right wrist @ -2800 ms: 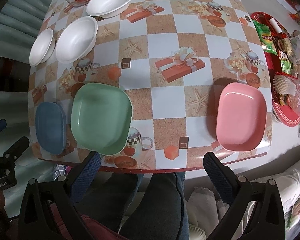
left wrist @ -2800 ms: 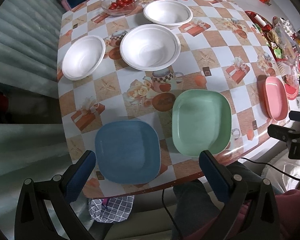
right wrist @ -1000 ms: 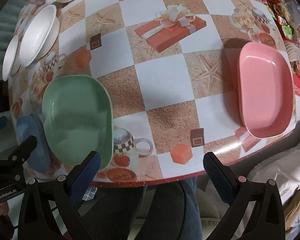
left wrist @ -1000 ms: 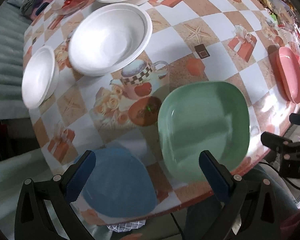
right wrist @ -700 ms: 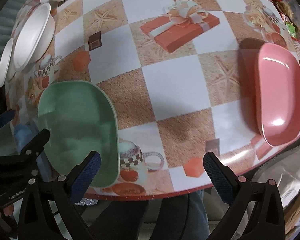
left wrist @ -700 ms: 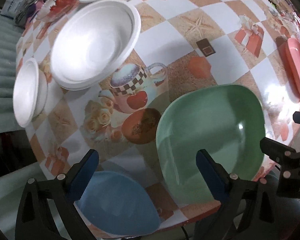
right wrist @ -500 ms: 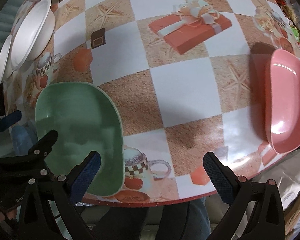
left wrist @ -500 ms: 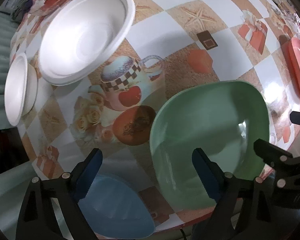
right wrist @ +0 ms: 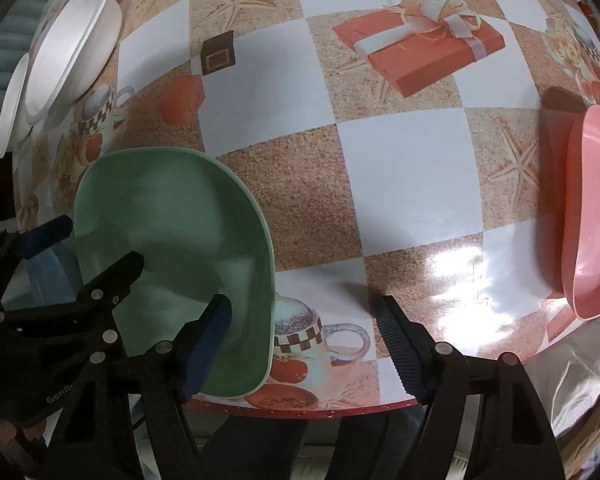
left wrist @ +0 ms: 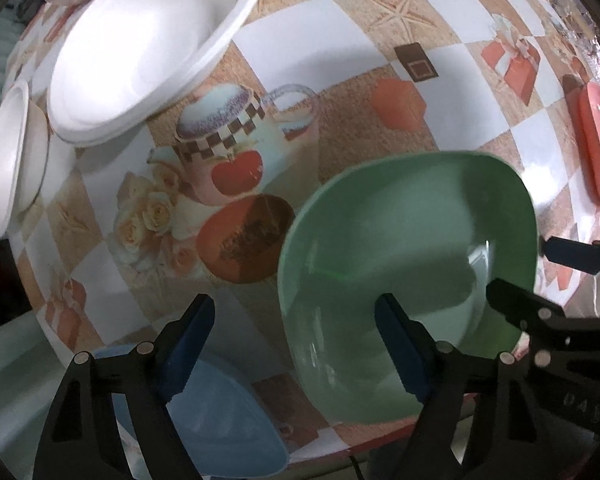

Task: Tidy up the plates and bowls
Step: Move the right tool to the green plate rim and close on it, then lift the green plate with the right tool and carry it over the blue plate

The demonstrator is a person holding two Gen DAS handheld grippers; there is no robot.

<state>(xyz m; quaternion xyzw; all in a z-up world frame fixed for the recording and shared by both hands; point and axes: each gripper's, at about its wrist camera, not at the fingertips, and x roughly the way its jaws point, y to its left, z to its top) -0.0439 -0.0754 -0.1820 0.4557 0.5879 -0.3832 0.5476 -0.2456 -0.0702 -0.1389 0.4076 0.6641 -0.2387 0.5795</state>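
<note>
A green plate (left wrist: 412, 248) (right wrist: 172, 240) lies near the table's front edge. My left gripper (left wrist: 296, 336) points down over its left rim, one finger above the plate's inside and the other outside over the tablecloth. Its jaws are closing and the pads press on nothing. My right gripper (right wrist: 304, 336) straddles the plate's right rim the same way, jaws closing and not touching it. A blue plate (left wrist: 220, 432) sits left of the green one. A pink plate (right wrist: 592, 208) lies at the right. Two white bowls (left wrist: 148, 44) (left wrist: 12, 160) stand at the back left.
The table's red-trimmed front edge (right wrist: 300, 412) runs just under both grippers, with a person's legs below it. The checked tablecloth (right wrist: 412, 160) between the green and pink plates bears only printed pictures. A striped grey-green surface shows beyond the table's left edge.
Both grippers have come down close to the green plate, one at each side rim, and their jaws have narrowed. The right gripper moved left toward the plate. The plate has not moved.
</note>
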